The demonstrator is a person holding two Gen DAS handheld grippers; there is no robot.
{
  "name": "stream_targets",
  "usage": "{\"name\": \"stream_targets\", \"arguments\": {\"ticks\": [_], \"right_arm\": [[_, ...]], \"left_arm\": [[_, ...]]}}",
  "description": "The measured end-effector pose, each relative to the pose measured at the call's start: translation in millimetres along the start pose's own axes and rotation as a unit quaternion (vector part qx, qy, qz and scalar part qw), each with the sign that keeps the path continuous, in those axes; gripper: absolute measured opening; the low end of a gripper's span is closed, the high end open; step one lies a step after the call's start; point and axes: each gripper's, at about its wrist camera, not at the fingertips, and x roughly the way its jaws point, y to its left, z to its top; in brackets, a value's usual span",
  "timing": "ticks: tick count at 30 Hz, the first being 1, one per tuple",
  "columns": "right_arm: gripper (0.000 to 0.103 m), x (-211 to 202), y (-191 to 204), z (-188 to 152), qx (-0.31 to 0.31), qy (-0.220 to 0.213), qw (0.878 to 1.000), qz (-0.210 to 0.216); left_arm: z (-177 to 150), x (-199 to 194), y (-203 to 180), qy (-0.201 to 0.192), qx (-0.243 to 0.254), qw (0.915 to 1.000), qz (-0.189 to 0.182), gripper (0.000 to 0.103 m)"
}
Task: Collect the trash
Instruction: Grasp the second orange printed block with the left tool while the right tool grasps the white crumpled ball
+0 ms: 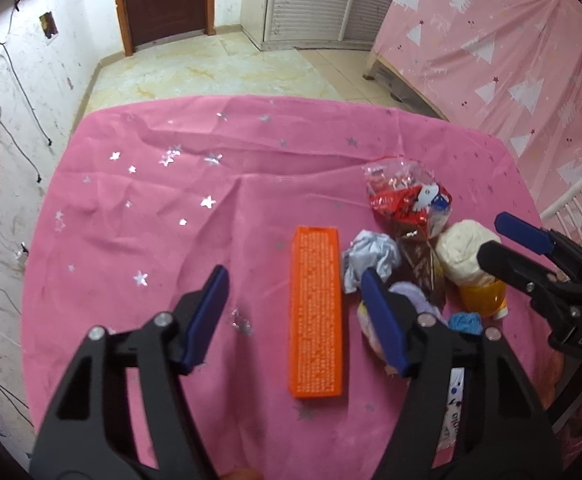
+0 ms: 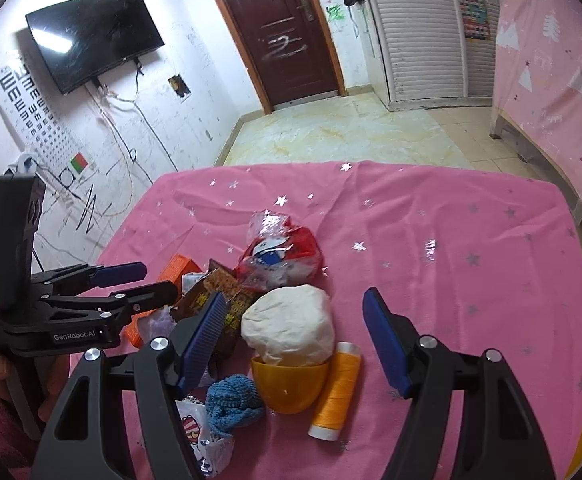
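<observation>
A pink starred cloth (image 1: pixel 171 220) covers the table. On it lie an orange box (image 1: pixel 317 312), a crumpled white paper ball (image 1: pixel 369 258), a red-and-clear wrapper (image 1: pixel 407 198), a brown wrapper (image 1: pixel 421 268) and a cream lump (image 1: pixel 465 254) resting in a yellow cup (image 2: pixel 289 386). My left gripper (image 1: pixel 297 318) is open and empty, above the orange box. My right gripper (image 2: pixel 295 338) is open and empty, around the cream lump and cup; it also shows in the left wrist view (image 1: pixel 503 240). The left gripper shows at the left of the right wrist view (image 2: pixel 147 280).
An orange thread spool (image 2: pixel 337 392), a blue knitted piece (image 2: pixel 233 404), a printed white packet (image 2: pixel 205 444) and a purple fuzzy item (image 1: pixel 409 300) lie near the front. A pink-draped bed (image 1: pixel 511 60) stands right, a white chair (image 1: pixel 579 208) beside the table.
</observation>
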Motion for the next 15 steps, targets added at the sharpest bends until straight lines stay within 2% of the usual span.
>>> {"name": "stream_targets", "arguments": {"ticks": [2, 7, 10, 15], "right_arm": [[0.065, 3.5, 3.0, -1.4, -0.006, 0.004, 1.000, -0.004], [0.065, 16.2, 12.0, 0.6, -0.024, 0.014, 0.999, -0.019], [0.065, 22.1, 14.4, -0.4, -0.032, 0.017, 0.999, -0.031], [0.049, 28.6, 19.1, -2.7, -0.043, 0.022, 0.998, -0.037]], "left_arm": [[-0.1, 1.2, 0.5, 0.000, 0.002, 1.0000, 0.001, 0.065], [-4.0, 7.7, -0.3, 0.013, 0.010, 0.9999, 0.003, 0.046], [-7.3, 10.1, -3.1, 0.013, 0.014, 0.9998, 0.007, 0.040], [-9.7, 9.3, -5.4, 0.011, 0.018, 0.9997, 0.008, 0.024]]}}
